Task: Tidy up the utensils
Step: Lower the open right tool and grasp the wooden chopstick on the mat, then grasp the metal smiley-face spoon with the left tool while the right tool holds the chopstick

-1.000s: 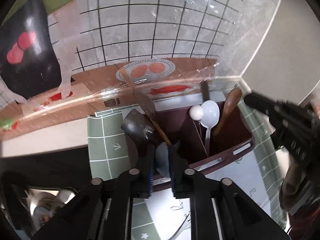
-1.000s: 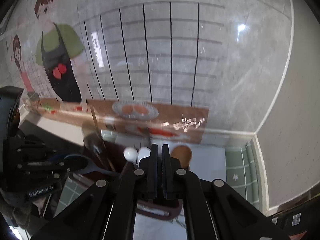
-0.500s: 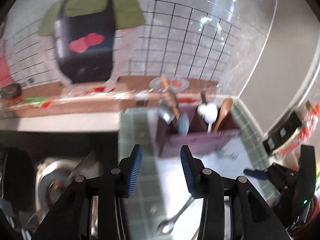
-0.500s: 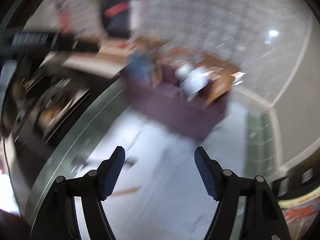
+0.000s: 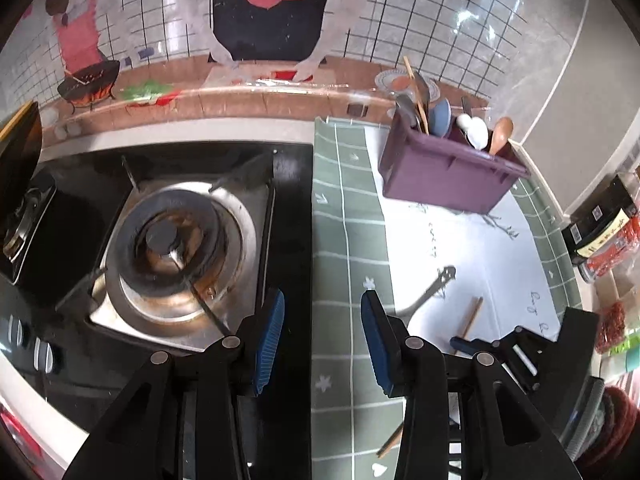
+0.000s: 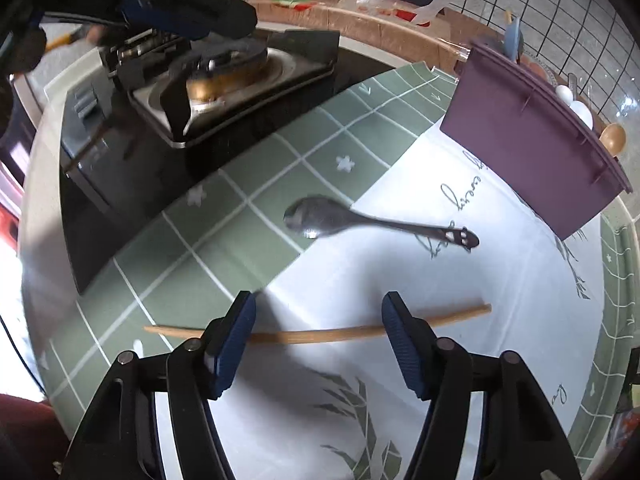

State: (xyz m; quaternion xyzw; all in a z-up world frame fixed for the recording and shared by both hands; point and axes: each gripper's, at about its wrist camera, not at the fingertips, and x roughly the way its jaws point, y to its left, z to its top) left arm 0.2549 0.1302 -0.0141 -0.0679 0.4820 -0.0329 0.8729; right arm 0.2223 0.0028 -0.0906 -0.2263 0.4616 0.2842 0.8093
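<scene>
Chopstick, wooden and alone, lies crosswise on the counter's green-and-white mat, its long axis running left to right between the blue pads of the right gripper, whose jaws stand wide apart and hold nothing. Beyond it a metal spoon rests bowl to the left, handle pointing right toward the purple utensil caddy. The left gripper, equally wide open and empty, hovers at the edge of the gas stove.
</scene>
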